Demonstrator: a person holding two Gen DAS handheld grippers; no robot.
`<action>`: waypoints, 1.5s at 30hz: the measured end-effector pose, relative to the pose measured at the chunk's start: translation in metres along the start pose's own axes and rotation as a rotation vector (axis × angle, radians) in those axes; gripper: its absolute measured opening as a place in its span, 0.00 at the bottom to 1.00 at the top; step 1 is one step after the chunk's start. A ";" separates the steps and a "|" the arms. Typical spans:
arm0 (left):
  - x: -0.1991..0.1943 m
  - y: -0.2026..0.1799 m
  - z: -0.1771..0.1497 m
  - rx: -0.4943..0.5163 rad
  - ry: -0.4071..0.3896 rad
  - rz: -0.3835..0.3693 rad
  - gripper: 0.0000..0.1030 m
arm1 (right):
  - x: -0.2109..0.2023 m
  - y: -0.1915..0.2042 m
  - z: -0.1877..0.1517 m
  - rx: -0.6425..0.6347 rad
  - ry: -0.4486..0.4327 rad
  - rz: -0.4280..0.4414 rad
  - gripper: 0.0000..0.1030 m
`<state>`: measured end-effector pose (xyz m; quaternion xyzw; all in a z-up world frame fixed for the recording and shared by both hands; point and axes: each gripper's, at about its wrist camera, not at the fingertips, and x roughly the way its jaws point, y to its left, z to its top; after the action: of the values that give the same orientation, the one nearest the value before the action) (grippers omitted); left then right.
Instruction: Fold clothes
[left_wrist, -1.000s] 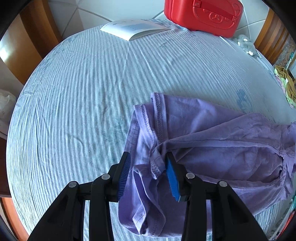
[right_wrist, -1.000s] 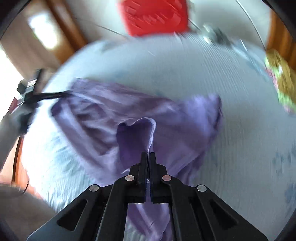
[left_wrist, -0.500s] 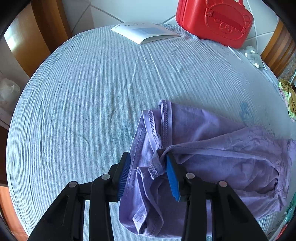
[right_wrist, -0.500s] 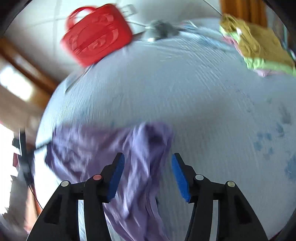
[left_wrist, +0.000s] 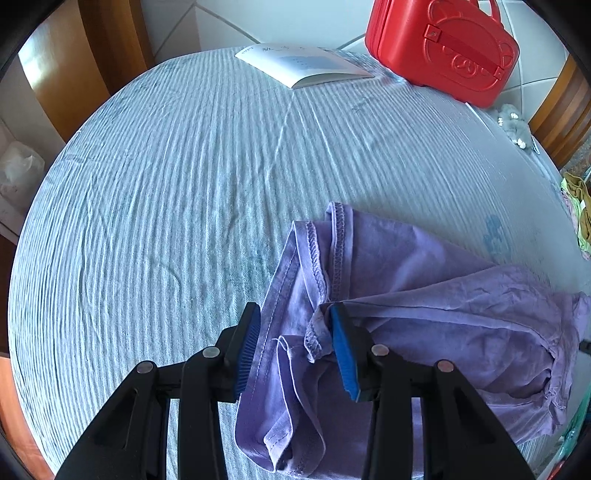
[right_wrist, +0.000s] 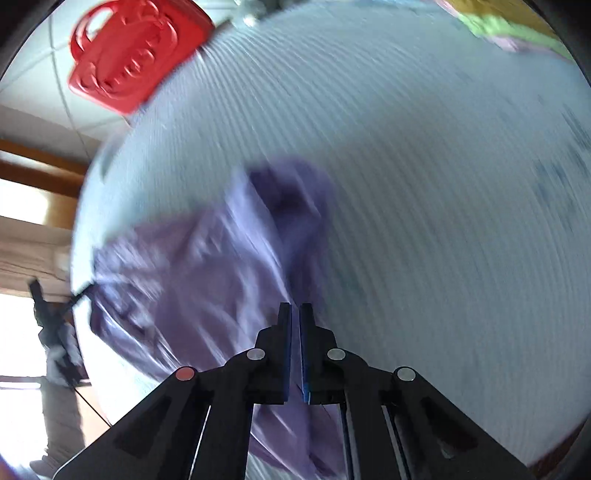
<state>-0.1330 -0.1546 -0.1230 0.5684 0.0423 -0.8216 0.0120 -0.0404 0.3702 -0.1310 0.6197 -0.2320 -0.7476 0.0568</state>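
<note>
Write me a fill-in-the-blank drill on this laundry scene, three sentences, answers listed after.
1. The garment lying on the striped bedspread is ____ in colour.
2. The left claw has its jaws ____, one on each side of a stitched hem.
3. The small case at the far edge of the bed is ____ in colour.

Missing words: purple; open; red
</note>
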 end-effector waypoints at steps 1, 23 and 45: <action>-0.001 0.001 -0.001 0.000 0.005 0.001 0.38 | -0.001 -0.001 -0.002 0.002 -0.003 -0.004 0.04; 0.010 -0.034 0.027 0.102 -0.037 0.064 0.06 | 0.009 0.025 0.060 -0.022 -0.113 -0.118 0.04; -0.081 -0.073 -0.058 0.150 -0.134 -0.014 0.25 | -0.050 0.016 -0.028 -0.148 -0.193 -0.103 0.16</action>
<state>-0.0548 -0.0791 -0.0639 0.5113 -0.0164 -0.8586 -0.0335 -0.0053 0.3668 -0.0825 0.5500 -0.1484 -0.8208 0.0413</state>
